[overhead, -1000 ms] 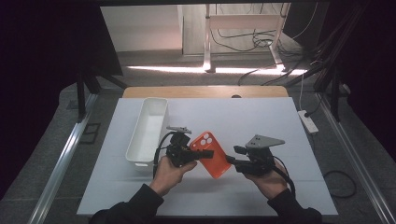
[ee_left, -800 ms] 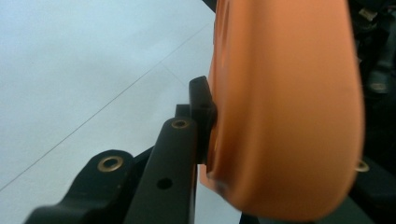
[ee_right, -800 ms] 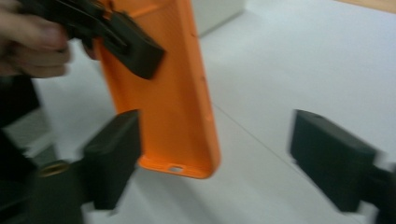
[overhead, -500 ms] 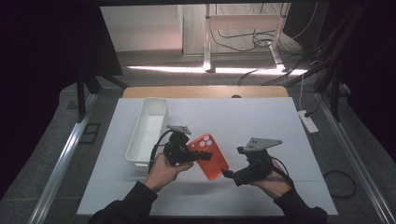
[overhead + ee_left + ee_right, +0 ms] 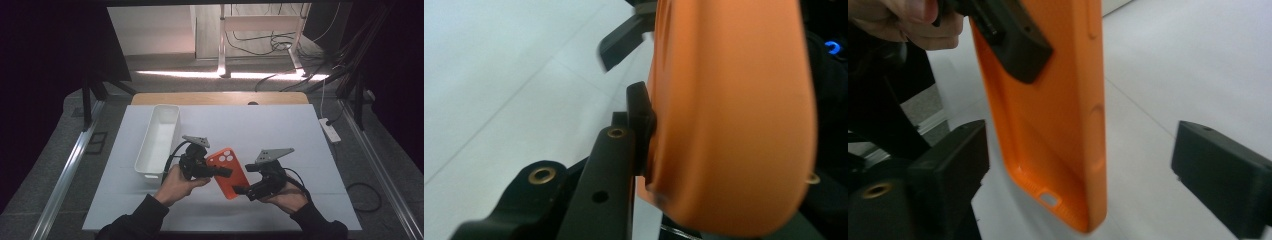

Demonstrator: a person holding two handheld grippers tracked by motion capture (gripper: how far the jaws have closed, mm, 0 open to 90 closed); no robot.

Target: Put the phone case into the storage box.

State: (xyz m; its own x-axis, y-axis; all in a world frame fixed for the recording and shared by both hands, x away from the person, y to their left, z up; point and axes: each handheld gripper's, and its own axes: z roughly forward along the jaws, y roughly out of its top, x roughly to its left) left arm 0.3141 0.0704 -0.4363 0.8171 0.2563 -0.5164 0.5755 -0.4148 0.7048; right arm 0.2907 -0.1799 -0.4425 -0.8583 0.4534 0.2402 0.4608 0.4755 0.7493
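Note:
An orange phone case (image 5: 228,172) hangs above the white table (image 5: 280,130), and my left gripper (image 5: 220,171) is shut on its upper half. In the left gripper view a black pad (image 5: 640,117) presses the case's (image 5: 734,115) side. In the right gripper view the case's (image 5: 1048,125) hollow inside faces me. The left gripper's jaw clamps it at the top. My right gripper (image 5: 240,190) points at the case's lower end. Its jaws (image 5: 1088,167) stand apart on either side of that end without touching it. They have just been closing.
A long white bin (image 5: 159,137) stands on the table's left half, just beyond my left hand. A white power strip (image 5: 330,129) lies off the table's right edge. Bare white tabletop stretches behind and to the right of the grippers.
The right gripper has shifted slightly toward the near edge and now angles up at the case's lower end. The left gripper keeps hold of the case in about the same place.

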